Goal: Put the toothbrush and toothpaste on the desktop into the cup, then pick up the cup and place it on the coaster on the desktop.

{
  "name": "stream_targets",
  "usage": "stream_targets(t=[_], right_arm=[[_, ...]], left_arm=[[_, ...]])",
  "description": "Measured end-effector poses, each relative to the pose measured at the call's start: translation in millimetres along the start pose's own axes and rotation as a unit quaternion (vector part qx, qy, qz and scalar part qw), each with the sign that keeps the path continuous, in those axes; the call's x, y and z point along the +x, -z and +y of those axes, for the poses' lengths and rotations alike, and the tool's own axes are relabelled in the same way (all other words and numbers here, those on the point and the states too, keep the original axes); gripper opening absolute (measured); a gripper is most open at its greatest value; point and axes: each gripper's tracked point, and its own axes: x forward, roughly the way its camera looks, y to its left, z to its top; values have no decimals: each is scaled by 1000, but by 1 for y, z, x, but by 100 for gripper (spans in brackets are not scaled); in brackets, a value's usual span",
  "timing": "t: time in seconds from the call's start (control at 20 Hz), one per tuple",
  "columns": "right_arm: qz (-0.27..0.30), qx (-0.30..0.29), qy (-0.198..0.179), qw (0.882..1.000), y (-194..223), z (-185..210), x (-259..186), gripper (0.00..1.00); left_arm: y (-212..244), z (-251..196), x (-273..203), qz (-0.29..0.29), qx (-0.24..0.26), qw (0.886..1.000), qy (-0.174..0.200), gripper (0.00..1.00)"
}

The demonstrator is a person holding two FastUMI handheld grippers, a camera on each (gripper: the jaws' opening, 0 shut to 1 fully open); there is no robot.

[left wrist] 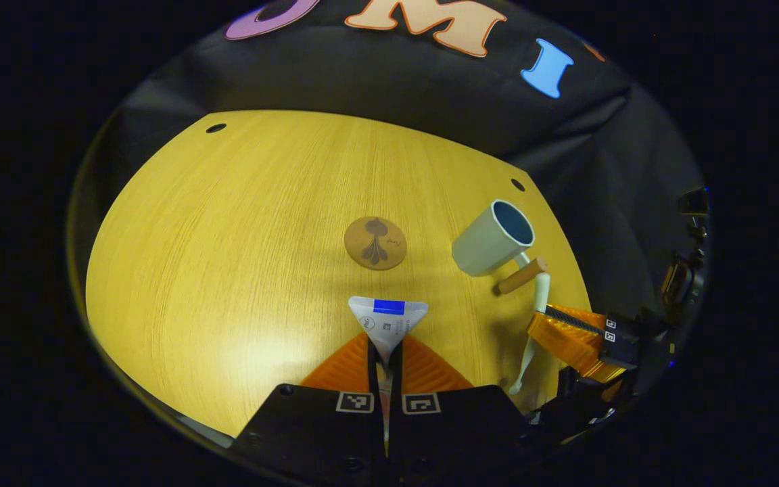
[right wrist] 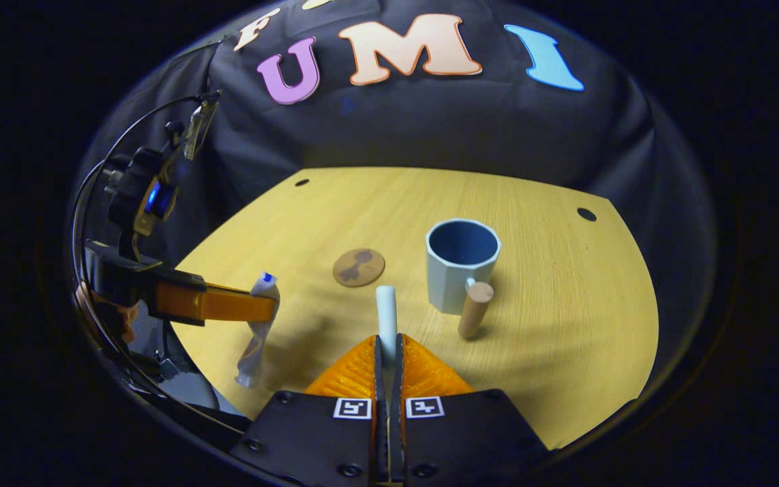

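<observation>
My left gripper (left wrist: 385,352) is shut on a white toothpaste tube (left wrist: 388,320) with a blue band, held above the wooden desktop (left wrist: 227,257). In the right gripper view that tube (right wrist: 259,325) hangs upright from the left gripper (right wrist: 264,308). My right gripper (right wrist: 387,348) is shut on a pale toothbrush (right wrist: 386,312), just short of the pale blue cup (right wrist: 460,270) with its wooden handle (right wrist: 475,309). The left gripper view shows the cup (left wrist: 491,240), the toothbrush (left wrist: 537,318) and the right gripper (left wrist: 552,325) holding it. A round brown coaster (left wrist: 375,243) lies left of the cup.
The coaster (right wrist: 358,266) lies between the two grippers in the right gripper view. Small dark holes (left wrist: 216,128) mark the desktop's far corners. The desktop's right edge (left wrist: 565,250) runs close behind the cup, and black cloth hangs beyond the table.
</observation>
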Motion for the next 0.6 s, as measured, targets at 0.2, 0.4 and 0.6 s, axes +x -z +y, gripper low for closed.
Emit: stream_targets(t=[0.2, 0.4, 0.6], right_arm=[[-73, 10, -12, 997, -51, 3, -10, 4], [-115, 4, -15, 993, -89, -6, -8, 4], [-154, 10, -26, 988, -126, -11, -3, 4]], left_arm=[[-22, -15, -12, -49, -7, 999, 19, 1], [-36, -21, -23, -80, 1, 997, 24, 1], [-51, -34, -25, -103, 3, 994, 31, 1]])
